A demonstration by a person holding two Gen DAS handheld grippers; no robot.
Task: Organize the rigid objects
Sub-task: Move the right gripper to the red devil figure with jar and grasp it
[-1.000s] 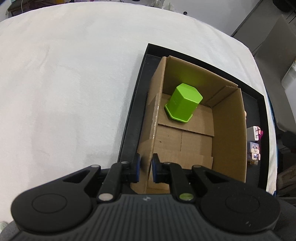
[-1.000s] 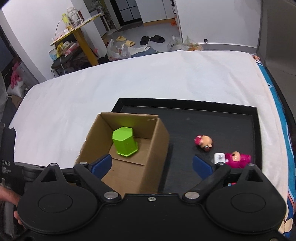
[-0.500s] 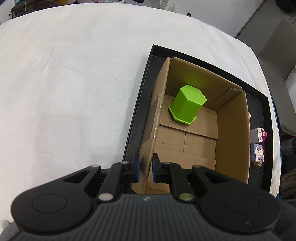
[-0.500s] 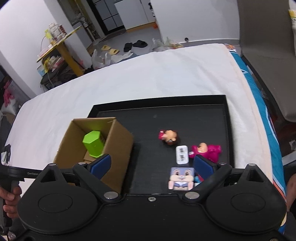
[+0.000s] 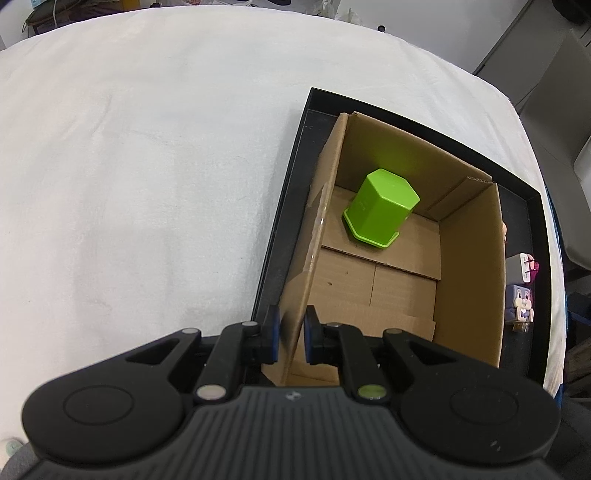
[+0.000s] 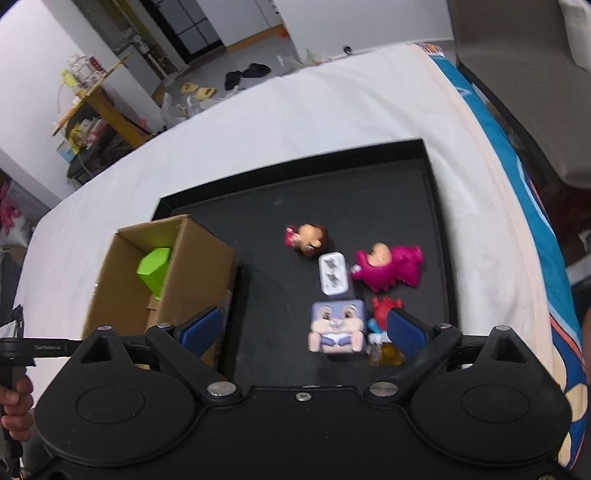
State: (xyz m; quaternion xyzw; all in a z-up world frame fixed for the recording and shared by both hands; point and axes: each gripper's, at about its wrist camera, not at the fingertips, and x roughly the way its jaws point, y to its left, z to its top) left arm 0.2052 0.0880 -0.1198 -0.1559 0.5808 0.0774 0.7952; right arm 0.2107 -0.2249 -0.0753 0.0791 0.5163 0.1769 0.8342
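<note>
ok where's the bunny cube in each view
Left wrist: the bunny cube sits at the far right edge, on the black tray just outside the cardboard box's right wall.
Right wrist: the bunny cube is low in the centre, between the open right gripper's fingers.
Shared landmark: the green cup inside the box.

Walls (image 6: 44, 55): white, plain.
Floor (image 6: 258, 48): light, with yellow slippers (image 6: 197, 89) and dark shoes (image 6: 246, 72) on it.
Shelf (image 6: 96, 110): yellow-framed, cluttered, against the left wall.
Chair (image 6: 517, 85): grey, at the right.
Tabletop (image 5: 147, 166): covered in white cloth.
Doorway (image 6: 192, 29): dark, at the back.
</note>
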